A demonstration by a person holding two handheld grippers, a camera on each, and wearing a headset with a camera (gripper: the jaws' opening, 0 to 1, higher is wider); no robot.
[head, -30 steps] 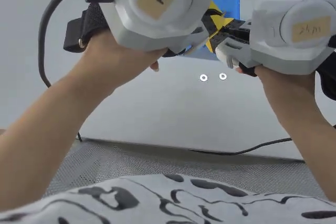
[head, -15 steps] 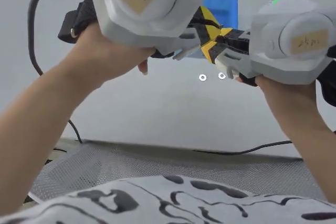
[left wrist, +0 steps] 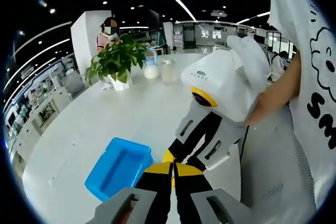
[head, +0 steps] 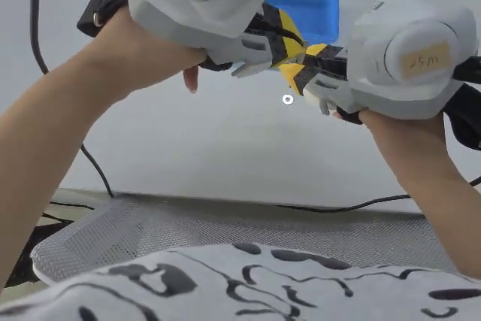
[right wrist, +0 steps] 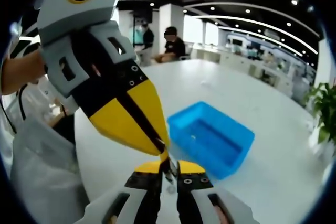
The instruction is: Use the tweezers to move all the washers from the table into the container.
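While the two tips meet above the desk (head: 225, 140), the left tool (head: 294, 44) is clamped on the tweezers (right wrist: 165, 160). Their thin point reaches into the right tool's (head: 299, 73) narrow gap; whether it grips, I cannot tell. One washer (head: 288, 99) lies on the desk, apart from the container (head: 308, 1).

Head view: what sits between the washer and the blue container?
The yellow tips of the left gripper and right gripper, close together, cross the stretch between washer and container in the head view.
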